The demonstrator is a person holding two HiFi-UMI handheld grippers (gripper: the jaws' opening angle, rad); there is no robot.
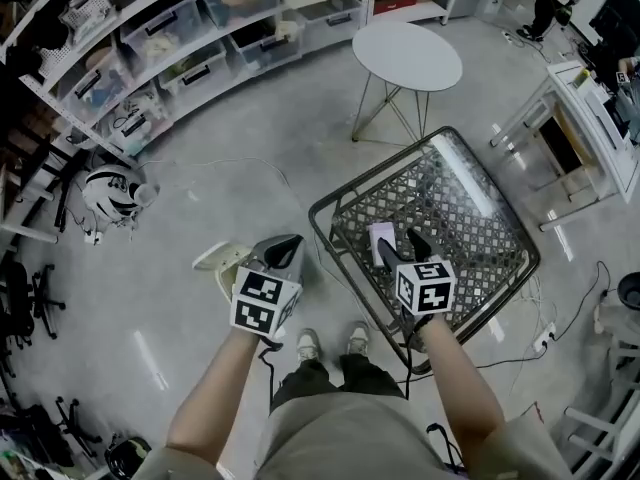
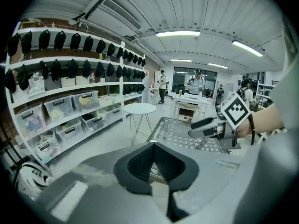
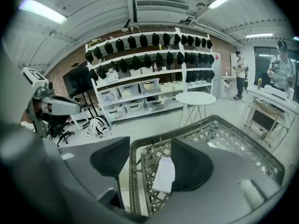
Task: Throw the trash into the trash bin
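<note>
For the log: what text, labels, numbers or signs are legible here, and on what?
No text can be read.
Labels on the shelf bins: too small to read.
Marker cubes: black-and-white square patterns, no words.
Paper in the basket: no print visible.

Storeroom-like workspace with a pale grey polished concrete floor under long white ceiling strip lights.

Tall white metal shelving runs along a reddish-brown brick wall. Its lower levels hold clear plastic storage boxes, and rows of black caps hang along the top. A round white side table on thin metal legs stands in the open floor, near a dark lattice-woven table with a glass top. White desks line one side. The ceiling is white ribbed panelling with a recessed air-conditioning unit, and a black flat screen on a stand stands beside the shelving.
</note>
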